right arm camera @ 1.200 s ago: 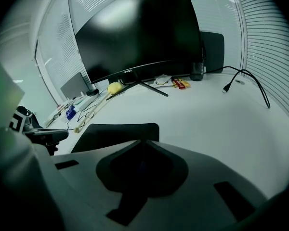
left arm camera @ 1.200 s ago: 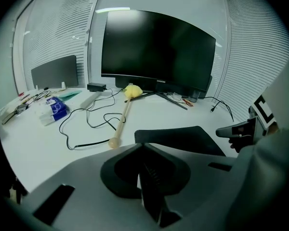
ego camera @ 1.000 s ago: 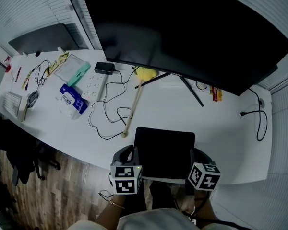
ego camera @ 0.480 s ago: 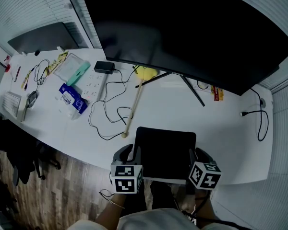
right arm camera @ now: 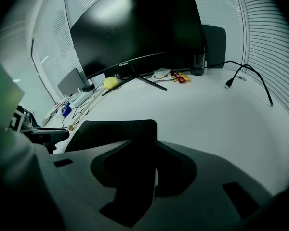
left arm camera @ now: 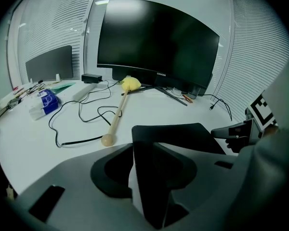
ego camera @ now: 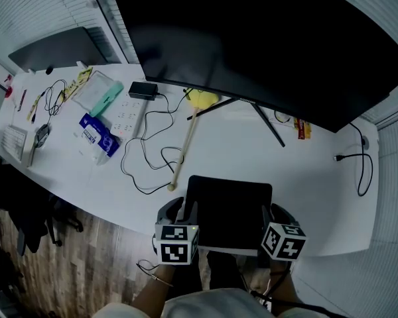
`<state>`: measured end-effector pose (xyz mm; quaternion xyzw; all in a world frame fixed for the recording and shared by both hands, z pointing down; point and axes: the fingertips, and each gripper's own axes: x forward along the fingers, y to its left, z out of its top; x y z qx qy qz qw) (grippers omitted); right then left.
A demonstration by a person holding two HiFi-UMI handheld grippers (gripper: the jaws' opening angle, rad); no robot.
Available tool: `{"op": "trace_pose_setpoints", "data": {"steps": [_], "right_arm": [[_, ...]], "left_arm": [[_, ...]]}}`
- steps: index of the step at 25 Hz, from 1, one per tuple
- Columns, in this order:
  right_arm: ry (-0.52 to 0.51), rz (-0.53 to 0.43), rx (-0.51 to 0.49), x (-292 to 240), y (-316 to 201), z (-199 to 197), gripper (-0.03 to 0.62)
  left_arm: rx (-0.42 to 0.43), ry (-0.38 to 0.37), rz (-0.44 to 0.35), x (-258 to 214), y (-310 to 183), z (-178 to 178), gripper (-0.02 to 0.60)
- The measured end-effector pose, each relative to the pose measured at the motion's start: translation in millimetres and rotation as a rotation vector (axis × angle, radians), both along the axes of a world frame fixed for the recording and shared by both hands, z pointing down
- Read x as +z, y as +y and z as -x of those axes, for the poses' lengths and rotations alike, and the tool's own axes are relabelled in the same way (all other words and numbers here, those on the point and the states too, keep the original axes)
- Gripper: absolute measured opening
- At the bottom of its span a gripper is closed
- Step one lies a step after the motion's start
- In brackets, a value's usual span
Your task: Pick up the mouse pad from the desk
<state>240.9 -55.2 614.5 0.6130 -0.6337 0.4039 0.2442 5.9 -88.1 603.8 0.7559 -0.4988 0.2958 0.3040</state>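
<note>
filling the back of the scene, a wide curved black monitor (ego camera: 252, 38) stands dark on thin splayed legs, and a smaller dark screen (ego camera: 60, 48) sits at the far left. below them runs the long white desk (ego camera: 312, 177), with wooden floor (ego camera: 73, 270) beyond its front rim on the left.

the mouse pad (ego camera: 229, 211), black and rectangular, lies flat on the desk in front of the monitor, its near side right at the front rim.

the left gripper (ego camera: 186, 211) sits at the pad's near left corner and the right gripper (ego camera: 268, 212) at its near right corner, both angled down toward the desk. each pair of jaws has just been opening and now stands spread wide. the gripper views show the pad's edge reaching in between each pair, but neither pair pinches it.

left of the pad, a wooden stick (ego camera: 184, 144) with a yellow head lies pointing toward the monitor, its round end near the pad's far left corner. a thin black cable (ego camera: 146, 158) loops beside it, running up to a black adapter (ego camera: 144, 90). next to that lies a white power strip (ego camera: 127, 116), and further left a blue packet (ego camera: 96, 132). another black cable (ego camera: 361, 167) curls at the desk's right end.
</note>
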Motion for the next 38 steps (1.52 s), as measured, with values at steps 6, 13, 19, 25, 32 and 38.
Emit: {"op": "trace_pose_setpoints", "data": {"steps": [6,13,19,25,32,38], "right_arm": [[0.014,0.009,-0.012,4.6,-6.7,-2.3,0.143],[0.050,0.020,-0.042,8.8,-15.5,-5.4,0.153],[0.078,0.036,-0.058,11.5,-15.7,-4.7,0.155],[0.084,0.040,-0.049,11.7,-16.5,-5.0,0.155],[0.092,0.039,-0.057,11.3,-16.5,-2.3,0.137],[0.072,0.047,-0.060,11.1,-16.6,2.6,0.087]], "left_arm": [[-0.008,0.002,0.015,6.4,-6.5,-1.0,0.141],[-0.003,-0.002,0.056,16.8,-9.8,-4.5,0.141],[0.002,-0.010,0.077,22.1,-11.0,-6.5,0.146],[-0.001,-0.032,0.084,23.2,-11.4,-6.8,0.146],[0.020,-0.057,0.100,21.3,-10.5,-8.4,0.143],[0.062,-0.047,0.113,21.4,-10.0,-10.6,0.121]]}}
